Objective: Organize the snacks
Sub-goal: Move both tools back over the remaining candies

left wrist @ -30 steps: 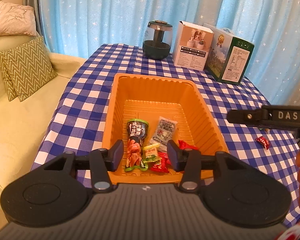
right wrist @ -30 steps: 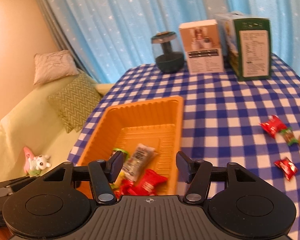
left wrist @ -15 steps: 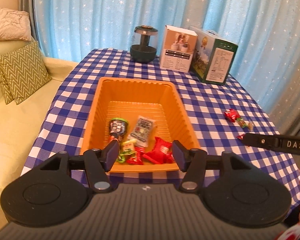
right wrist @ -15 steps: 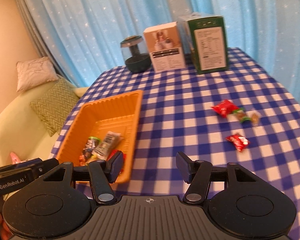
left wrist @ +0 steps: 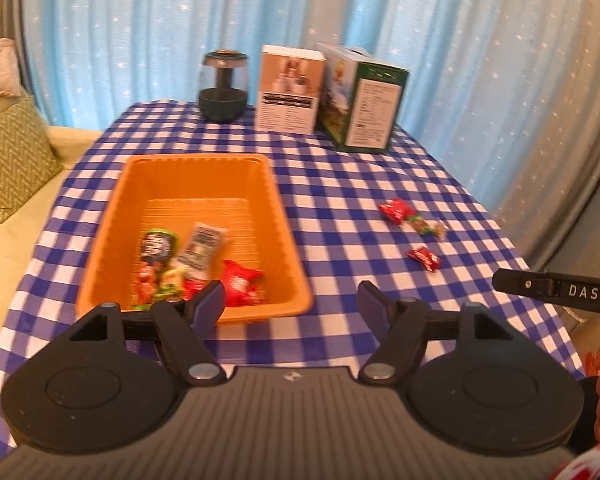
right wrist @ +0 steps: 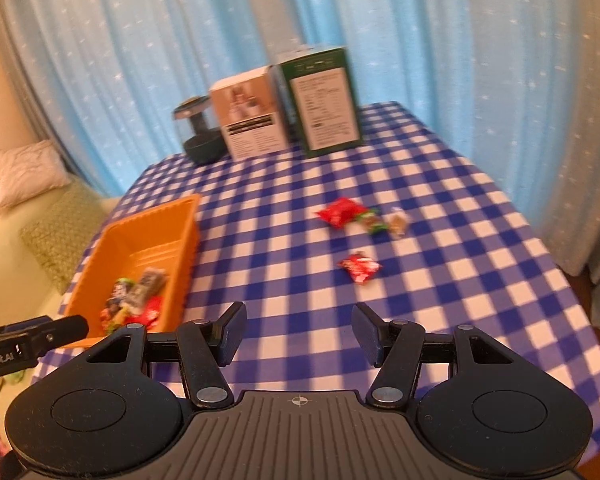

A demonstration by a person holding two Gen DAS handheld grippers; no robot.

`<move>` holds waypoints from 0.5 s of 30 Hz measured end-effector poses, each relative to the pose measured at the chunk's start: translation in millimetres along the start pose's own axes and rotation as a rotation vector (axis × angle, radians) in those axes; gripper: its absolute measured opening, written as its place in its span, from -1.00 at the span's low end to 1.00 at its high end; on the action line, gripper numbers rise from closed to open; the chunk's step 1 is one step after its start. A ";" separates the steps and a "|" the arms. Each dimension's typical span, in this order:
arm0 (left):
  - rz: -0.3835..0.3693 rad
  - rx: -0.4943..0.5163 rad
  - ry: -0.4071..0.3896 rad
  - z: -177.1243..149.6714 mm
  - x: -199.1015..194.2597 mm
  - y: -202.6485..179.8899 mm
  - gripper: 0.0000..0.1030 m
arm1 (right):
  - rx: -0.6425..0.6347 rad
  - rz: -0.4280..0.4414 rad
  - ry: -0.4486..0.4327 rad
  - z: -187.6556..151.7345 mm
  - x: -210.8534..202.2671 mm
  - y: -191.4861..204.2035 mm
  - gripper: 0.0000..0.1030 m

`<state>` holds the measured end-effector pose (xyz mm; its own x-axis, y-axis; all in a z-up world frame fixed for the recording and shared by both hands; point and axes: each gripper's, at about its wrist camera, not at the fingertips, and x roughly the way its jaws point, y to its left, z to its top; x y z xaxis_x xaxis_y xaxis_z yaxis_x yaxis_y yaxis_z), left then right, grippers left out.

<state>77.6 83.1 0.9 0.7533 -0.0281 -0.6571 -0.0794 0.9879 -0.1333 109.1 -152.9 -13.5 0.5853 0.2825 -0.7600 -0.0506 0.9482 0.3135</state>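
With both my left gripper (left wrist: 291,300) and right gripper (right wrist: 299,334) spread empty, I judge the small red packet (right wrist: 359,267) next for the orange bin (right wrist: 148,240).

1 orange basket (left wrist: 292,264) holding about 5 snack packs (left wrist: 204,246), exact count unclear; 4 loose snacks on the tabletop (right wrist: 452,208): 2 red packets (right wrist: 359,267), 1 green candy (right wrist: 371,222), 1 brown candy (right wrist: 398,222); 2 boxes (left wrist: 290,90); 1 dark jar (left wrist: 223,94); 2 tools (right wrist: 299,334)

White letters "DAS" stand on the right gripper (left wrist: 556,290) body; "Robot.AI", its start cut off, stands on the left gripper (right wrist: 32,346) body. Box print is unreadable.
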 end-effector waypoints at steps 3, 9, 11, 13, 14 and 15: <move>-0.021 0.018 0.005 0.2 4.6 -16.7 0.46 | 0.021 -0.024 -0.009 0.6 -6.5 -17.8 0.14; -0.063 0.044 0.019 0.6 16.5 -45.7 0.49 | 0.055 -0.067 -0.029 4.5 -17.4 -48.6 0.14; -0.077 0.047 0.025 1.1 21.5 -54.2 0.49 | 0.058 -0.078 -0.032 6.3 -19.5 -57.2 0.14; -0.088 0.046 0.029 1.7 26.3 -61.8 0.49 | 0.060 -0.090 -0.032 8.8 -21.0 -65.0 0.14; -0.092 0.047 0.031 1.9 28.7 -65.4 0.49 | 0.059 -0.093 -0.032 10.0 -21.0 -68.1 0.14; -0.096 0.048 0.033 2.3 31.1 -69.3 0.49 | 0.059 -0.096 -0.032 11.4 -21.6 -71.3 0.14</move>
<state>108.0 14.1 -8.6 0.7343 -0.1274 -0.6668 0.0243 0.9865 -0.1617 109.3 -228.3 -13.0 0.6107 0.1848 -0.7699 0.0544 0.9603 0.2737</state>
